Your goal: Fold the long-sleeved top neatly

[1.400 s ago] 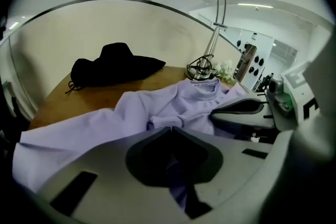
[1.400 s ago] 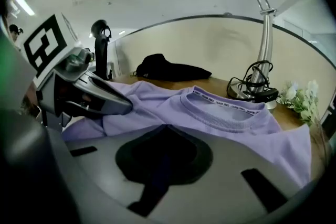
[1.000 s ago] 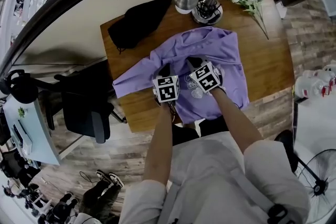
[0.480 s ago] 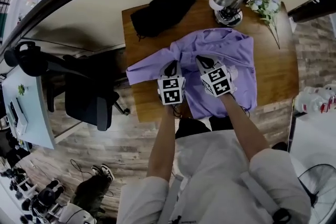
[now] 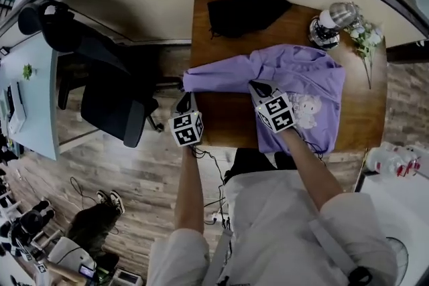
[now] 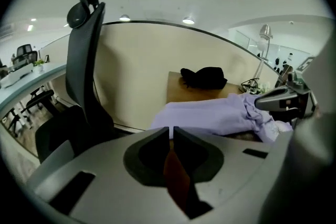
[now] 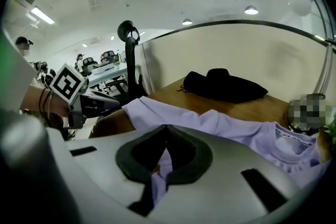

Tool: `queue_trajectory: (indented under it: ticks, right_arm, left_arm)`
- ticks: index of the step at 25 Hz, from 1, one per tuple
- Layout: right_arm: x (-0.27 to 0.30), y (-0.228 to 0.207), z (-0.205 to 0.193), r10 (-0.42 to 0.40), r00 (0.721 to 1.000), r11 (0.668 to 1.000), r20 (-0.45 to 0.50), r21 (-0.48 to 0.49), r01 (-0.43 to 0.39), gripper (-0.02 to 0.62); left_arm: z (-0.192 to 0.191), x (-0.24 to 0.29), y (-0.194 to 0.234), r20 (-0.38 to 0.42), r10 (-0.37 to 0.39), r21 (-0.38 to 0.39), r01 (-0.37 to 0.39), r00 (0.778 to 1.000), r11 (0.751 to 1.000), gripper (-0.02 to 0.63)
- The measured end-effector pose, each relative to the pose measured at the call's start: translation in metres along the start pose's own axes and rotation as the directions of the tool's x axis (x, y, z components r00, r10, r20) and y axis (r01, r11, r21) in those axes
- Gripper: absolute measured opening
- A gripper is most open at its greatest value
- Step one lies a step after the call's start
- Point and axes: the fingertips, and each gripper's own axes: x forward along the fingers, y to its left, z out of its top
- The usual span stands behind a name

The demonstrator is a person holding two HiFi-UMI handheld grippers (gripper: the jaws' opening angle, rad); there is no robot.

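Lilac long-sleeved top [image 5: 305, 74] lies on the brown wooden desk [image 5: 228, 118]; right tool [image 5: 259, 86] pinches its fabric, left tool [image 5: 185, 99] is closed and empty.

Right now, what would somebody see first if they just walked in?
The purple top spread on the wooden table, one sleeve stretched toward the left edge. The right gripper is shut on its cloth, while the left gripper hangs shut and empty off the table's left side. A black cloth lies at the far edge.
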Motion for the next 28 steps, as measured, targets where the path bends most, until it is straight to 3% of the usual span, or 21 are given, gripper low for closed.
queue_trajectory:
  ticks: [4,8,11,14,18,23,26,28]
  right_arm:
    - [0.009,0.016,0.012,0.032,0.999,0.999,-0.008,-0.040,-0.032,0.008]
    - [0.018,0.024,0.024,0.051,0.998,0.996,-0.023,-0.076,-0.053,0.008]
    - [0.024,0.025,0.034,0.060,0.998,0.993,-0.019,-0.096,-0.061,0.008]
    - [0.031,0.027,0.043,0.060,0.998,0.991,-0.020,-0.116,-0.062,0.008]
    - [0.040,0.034,0.045,0.072,0.997,0.988,-0.032,-0.133,-0.076,0.008]
    - [0.054,0.046,0.038,0.096,0.994,0.987,-0.049,-0.128,-0.102,0.008]
    - [0.059,0.047,0.033,0.100,0.993,0.985,-0.062,-0.135,-0.107,0.008]
    - [0.062,0.048,0.030,0.104,0.992,0.985,-0.068,-0.134,-0.113,0.008]
  left_arm:
    - [-0.025,0.003,0.051,0.008,-0.009,-0.040,0.009,1.000,0.999,0.031]
    - [-0.045,0.022,0.074,0.014,-0.122,-0.062,0.123,0.992,0.990,0.038]
    - [-0.064,0.041,0.067,-0.047,-0.236,0.031,0.237,0.971,0.971,0.147]
    - [-0.078,0.058,0.058,-0.097,-0.287,0.096,0.296,0.953,0.950,0.175]
    - [-0.085,0.081,0.056,-0.101,-0.303,0.086,0.312,0.947,0.946,0.187]
    - [-0.091,0.097,0.043,-0.129,-0.403,0.105,0.416,0.906,0.903,0.193]
    - [-0.087,0.112,0.039,-0.117,-0.428,0.113,0.440,0.896,0.891,0.192]
    - [-0.085,0.120,0.041,-0.104,-0.420,0.102,0.430,0.902,0.897,0.135]
